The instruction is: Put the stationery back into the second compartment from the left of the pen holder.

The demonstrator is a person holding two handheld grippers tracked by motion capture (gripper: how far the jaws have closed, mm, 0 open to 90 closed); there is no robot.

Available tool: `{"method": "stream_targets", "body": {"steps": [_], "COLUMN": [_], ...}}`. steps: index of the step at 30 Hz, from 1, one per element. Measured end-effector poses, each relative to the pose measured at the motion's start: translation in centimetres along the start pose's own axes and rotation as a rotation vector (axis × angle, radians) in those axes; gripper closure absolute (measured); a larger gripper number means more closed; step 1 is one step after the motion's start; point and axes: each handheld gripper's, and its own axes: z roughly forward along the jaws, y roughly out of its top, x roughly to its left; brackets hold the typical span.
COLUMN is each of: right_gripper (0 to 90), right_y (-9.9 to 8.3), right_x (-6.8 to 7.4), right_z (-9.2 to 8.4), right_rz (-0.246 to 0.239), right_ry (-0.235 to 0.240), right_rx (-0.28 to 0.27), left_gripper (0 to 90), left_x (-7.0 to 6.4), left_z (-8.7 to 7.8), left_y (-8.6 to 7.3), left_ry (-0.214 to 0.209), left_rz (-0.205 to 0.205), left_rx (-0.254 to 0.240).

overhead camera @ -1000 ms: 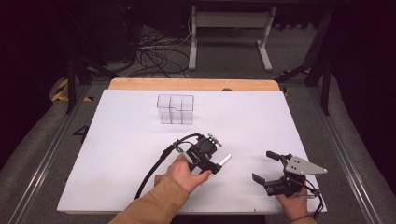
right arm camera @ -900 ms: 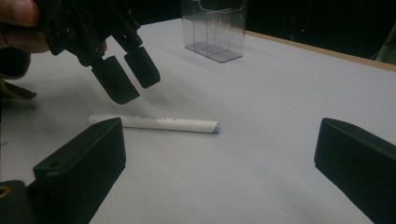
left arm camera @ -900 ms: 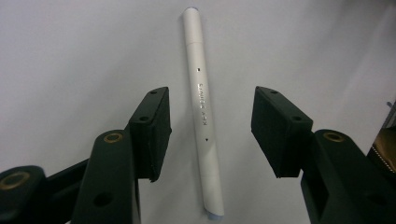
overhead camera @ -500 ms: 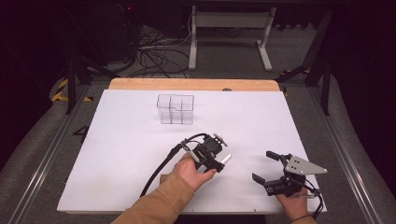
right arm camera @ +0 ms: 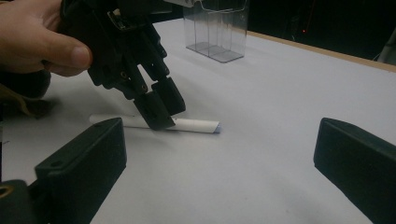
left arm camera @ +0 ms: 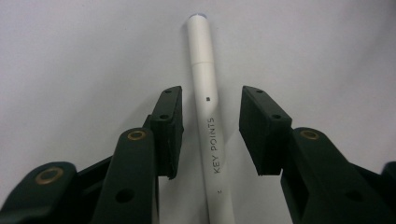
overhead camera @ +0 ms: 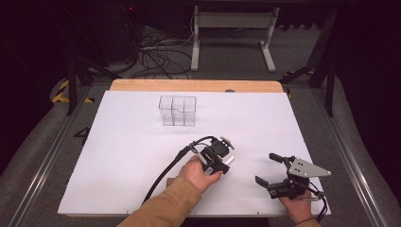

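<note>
The left gripper (left arm camera: 208, 135) straddles the pen (left arm camera: 210, 140), jaws just closing, pads not yet touching it. The right gripper (overhead camera: 275, 169) rests spread beside the pen, nearer than the clear box (overhead camera: 177, 110).

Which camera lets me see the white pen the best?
The left gripper view: the white pen lies close up between the open jaws, and you can read KEY POINTS on it. The right gripper view shows it lying flat on the table, partly behind the left gripper. In the high view, just its tip peeks out.

One white pen (left arm camera: 208, 121) lies on the table. One clear compartmented box (overhead camera: 178, 110) stands there. Two grippers: left gripper (overhead camera: 221, 161), right gripper (overhead camera: 267, 169).
</note>
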Motion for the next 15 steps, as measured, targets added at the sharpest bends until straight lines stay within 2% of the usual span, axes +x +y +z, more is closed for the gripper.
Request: {"method": "stream_targets", "body": {"steps": [2,8,15], "right_gripper": [3.0,3.0,3.1], "right_y": [0.0,0.0,-0.02], "right_x": [0.01,0.01,-0.05], "right_z": [-0.01,-0.02,-0.04], "right_rz": [0.0,-0.001,-0.005], "right_ry": [0.0,0.001,0.002], "right_rx": [0.001,0.001,-0.003], "left_gripper": [63.6,69.0,75.4], "left_x": [-0.24,-0.63,-0.59], "left_z": [0.22,0.59,0.73], "left_y": [0.21,0.58,0.85], "left_ry": [0.024,0.054,0.072], "left_rz": [0.009,0.026,0.011], "left_rx": [0.006,0.026,0.036]}}
